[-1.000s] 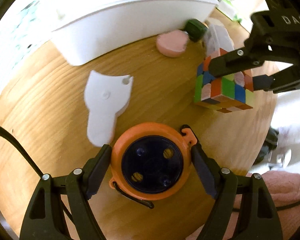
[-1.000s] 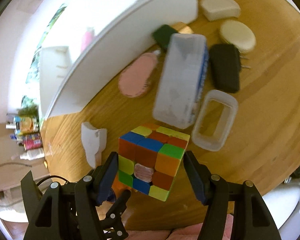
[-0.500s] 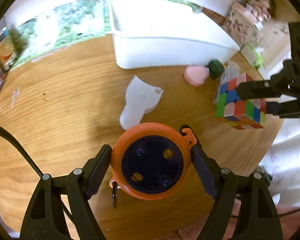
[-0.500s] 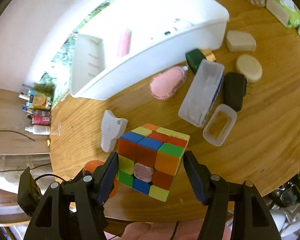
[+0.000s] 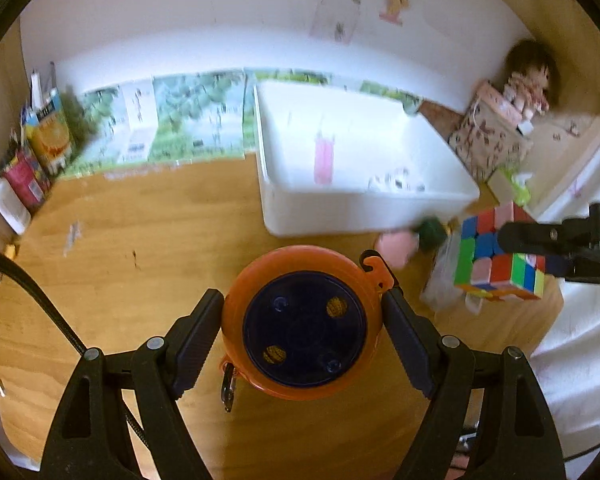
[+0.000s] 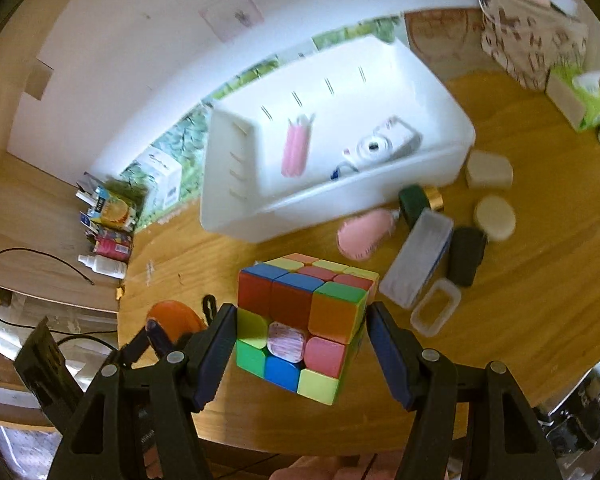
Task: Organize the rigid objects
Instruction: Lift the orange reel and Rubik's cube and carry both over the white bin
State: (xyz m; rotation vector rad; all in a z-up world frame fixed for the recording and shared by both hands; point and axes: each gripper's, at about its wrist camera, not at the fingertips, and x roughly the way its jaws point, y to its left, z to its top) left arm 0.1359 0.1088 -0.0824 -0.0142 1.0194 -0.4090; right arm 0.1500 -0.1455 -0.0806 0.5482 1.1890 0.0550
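Left gripper (image 5: 302,320) — jaws clamped on the orange round case (image 5: 302,322), now carried clear above the wooden table (image 5: 140,248); a second ago it sat low beside a white flat piece no longer in view. White bin (image 6: 340,200) — behind, open-topped, holding a pink item and a small camera. Right gripper (image 6: 300,344) — closed on the colour cube (image 6: 304,320), likewise raised. Judgement: both lifts are done, and carrying to the bin comes next.

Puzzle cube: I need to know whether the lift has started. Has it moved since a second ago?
Yes. The puzzle cube, clamped in the right gripper, has risen away from the table; the white bin now looks smaller and farther.
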